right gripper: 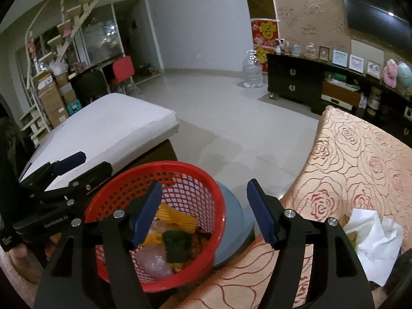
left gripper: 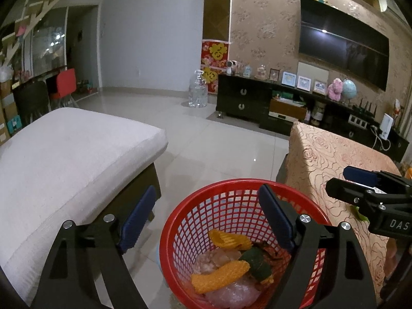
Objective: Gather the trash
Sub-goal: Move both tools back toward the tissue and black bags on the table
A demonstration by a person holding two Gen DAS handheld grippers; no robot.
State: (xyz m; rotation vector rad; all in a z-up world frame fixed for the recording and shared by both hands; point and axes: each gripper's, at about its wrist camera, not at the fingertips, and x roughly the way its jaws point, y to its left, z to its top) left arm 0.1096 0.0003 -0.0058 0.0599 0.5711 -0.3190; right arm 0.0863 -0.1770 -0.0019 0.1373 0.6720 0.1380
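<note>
Both grippers stand with fingers spread and nothing between them. The left gripper hangs over the red basket, its right finger above the rim at 2 o'clock and its left finger outside the rim at 10 o'clock, over the floor. The right gripper straddles the basket's 3 o'clock rim: one finger over the inside, the other over the gap toward the bench.

The basket already holds trash: yellow ribbed wrappers, a green scrap and clear plastic. Behind it, in the right wrist view, stands a blue bin, touching or nearly touching it; I cannot tell which. A crumpled white tissue lies on the bench at 4 o'clock from the right gripper, with a bit of green half hidden beside it. That looks like the trash left to collect.

Risks, as I judge them: the basket is light and sits close to the bench edge, so a finger catching its rim while pulling away could tip it and spill the wrappers. The tissue is soft and loose; a shallow pinch may take only a corner, or snag the patterned cloth with it. The two grippers are near each other and could knock together if both swing toward the bench.
</note>
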